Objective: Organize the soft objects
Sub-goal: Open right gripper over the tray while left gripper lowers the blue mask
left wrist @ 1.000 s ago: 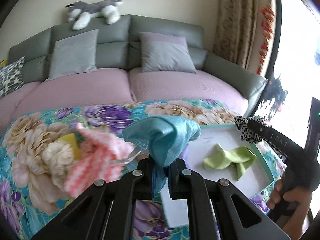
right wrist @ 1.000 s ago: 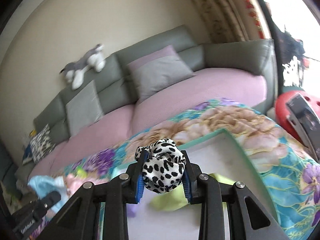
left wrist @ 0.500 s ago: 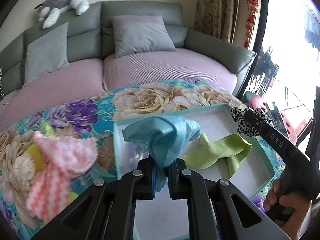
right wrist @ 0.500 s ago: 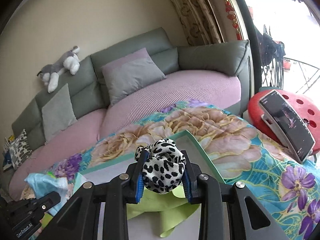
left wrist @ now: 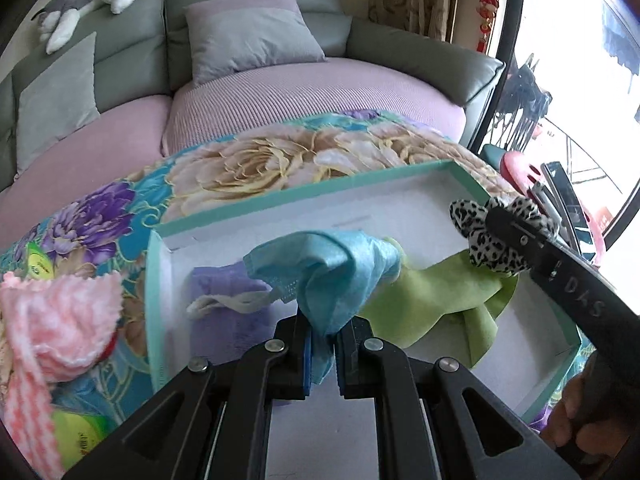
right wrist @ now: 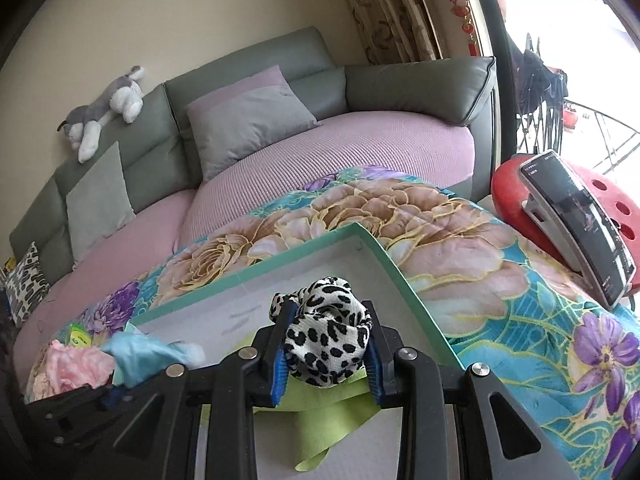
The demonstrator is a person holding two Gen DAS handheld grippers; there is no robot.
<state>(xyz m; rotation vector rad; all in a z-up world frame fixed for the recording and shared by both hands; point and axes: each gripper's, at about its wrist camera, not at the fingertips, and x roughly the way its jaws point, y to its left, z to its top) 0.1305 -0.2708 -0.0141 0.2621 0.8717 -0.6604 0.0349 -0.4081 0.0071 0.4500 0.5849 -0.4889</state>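
Note:
My left gripper (left wrist: 323, 354) is shut on a crumpled blue face mask (left wrist: 332, 276), held above the white tray with teal rim (left wrist: 288, 198). Inside the tray lie a purple cloth (left wrist: 224, 312) and a green cloth (left wrist: 432, 300). My right gripper (right wrist: 326, 364) is shut on a black-and-white spotted scrunchie (right wrist: 326, 340) over the same tray (right wrist: 248, 270), above the green cloth (right wrist: 324, 420). From the left wrist view the right gripper (left wrist: 504, 236) reaches in from the right with the scrunchie (left wrist: 480, 236). The blue mask (right wrist: 148, 354) shows at the lower left in the right wrist view.
A pink knitted cloth (left wrist: 56, 328) and a yellow-green item (left wrist: 76, 436) lie on the floral blanket (left wrist: 260, 160) left of the tray. Behind is a grey sofa (right wrist: 280, 68) with cushions and a plush dog (right wrist: 104, 108). A phone (right wrist: 580, 224) leans on a red stool (right wrist: 624, 208) at right.
The left gripper has carried the blue mask rightward and down, from above the pink cloth to over the tray. The right gripper has dipped closer to the tray with the scrunchie.

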